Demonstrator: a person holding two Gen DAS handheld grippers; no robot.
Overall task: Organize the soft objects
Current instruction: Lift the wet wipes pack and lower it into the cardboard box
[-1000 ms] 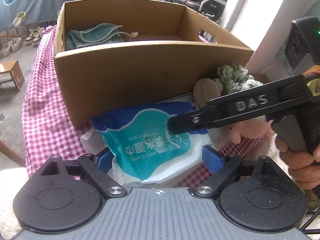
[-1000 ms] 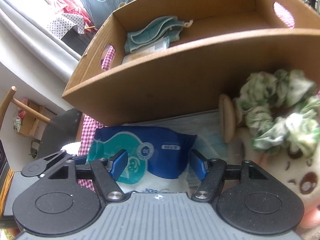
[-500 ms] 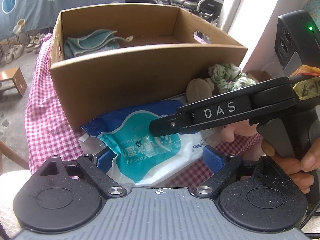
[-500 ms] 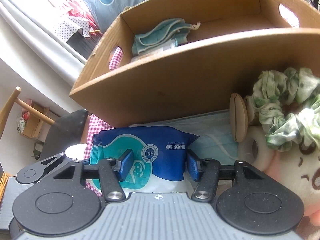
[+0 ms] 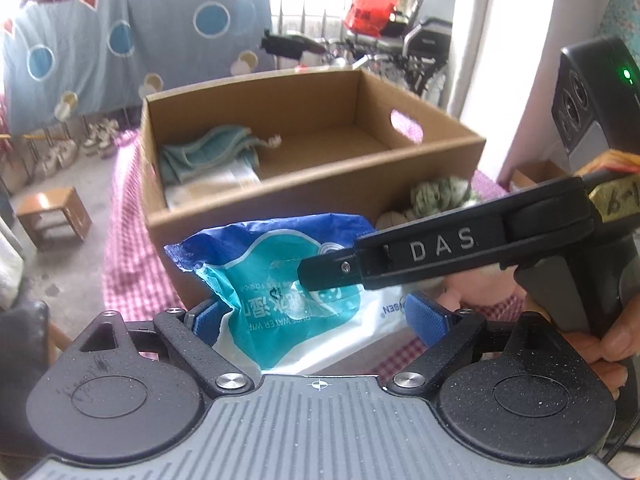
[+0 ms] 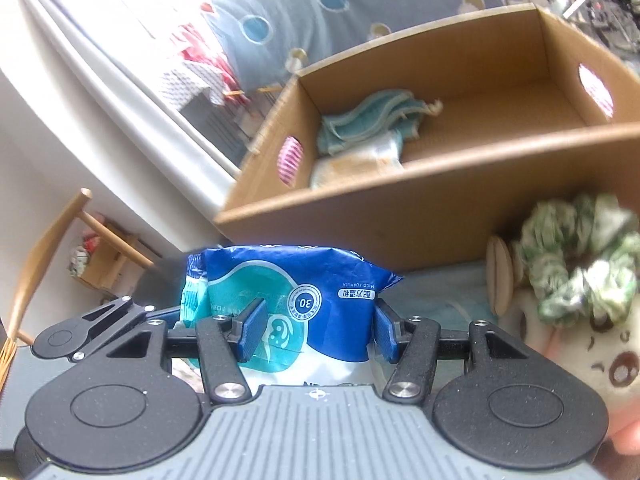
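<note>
the left wrist view alone shows the right hand-held gripper reaching across the blue and teal plastic pack of wet wipes, its handle in a hand cut off at the edge. the right view shows its blue pads clamping the pack, having just closed in, raised before the open brown cardboard box. the left hand-held gripper gapes wide around the pack's near end; whether its pads touch is unclear, and the green scrunchie is blurred.
</note>
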